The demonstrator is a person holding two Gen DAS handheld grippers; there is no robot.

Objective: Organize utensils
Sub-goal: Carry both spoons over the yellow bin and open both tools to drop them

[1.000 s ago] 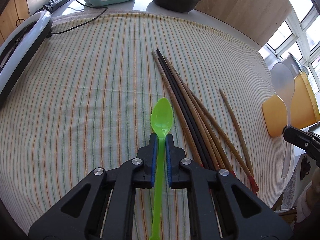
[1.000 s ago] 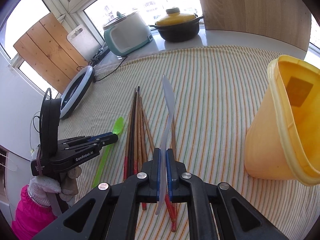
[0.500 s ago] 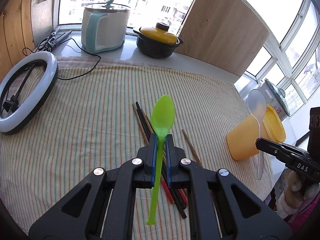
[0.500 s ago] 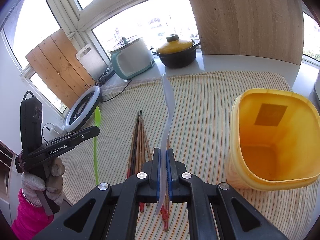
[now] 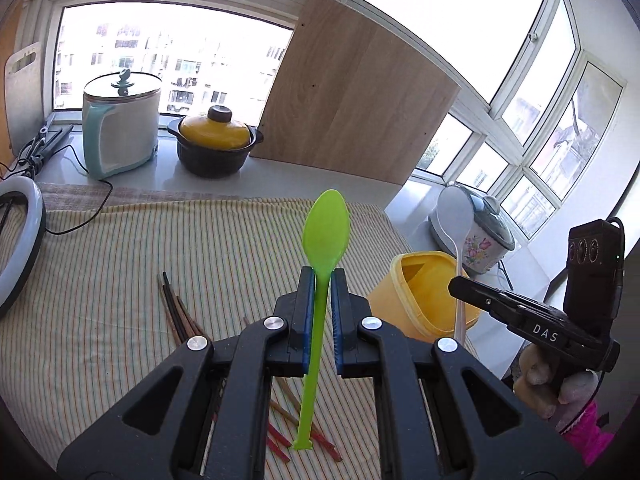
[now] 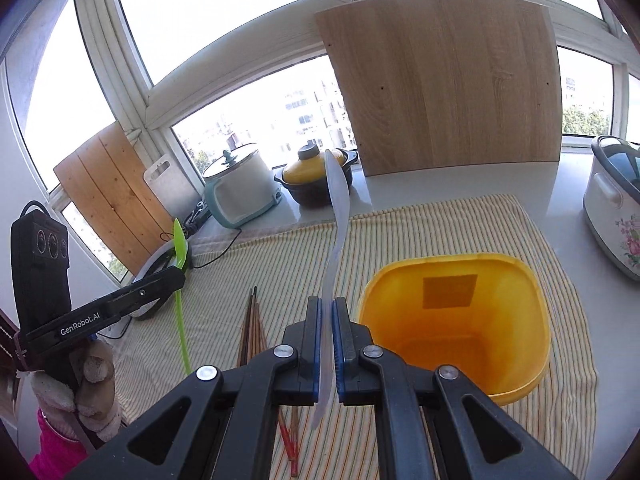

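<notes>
My left gripper (image 5: 321,276) is shut on a green plastic spoon (image 5: 325,228), held upright in the air above the striped cloth; it also shows in the right wrist view (image 6: 180,246). My right gripper (image 6: 327,308) is shut on a translucent white spoon (image 6: 338,196), bowl up, just left of the yellow tub (image 6: 520,280). In the left wrist view the white spoon (image 5: 454,216) stands over the tub (image 5: 400,300). A bundle of chopsticks (image 5: 178,312) lies on the cloth, also visible in the right wrist view (image 6: 250,328).
On the sill stand a teal-and-white cooker (image 5: 120,128), a yellow-lidded black pot (image 5: 216,144) and a wooden board (image 5: 352,92). A ring light (image 5: 20,248) lies at the left. A floral rice cooker (image 6: 612,208) stands right of the cloth (image 6: 440,224).
Both grippers have risen and tilted up with their spoons. The green spoon has left the cloth. The white spoon has moved nearer the yellow tub.
</notes>
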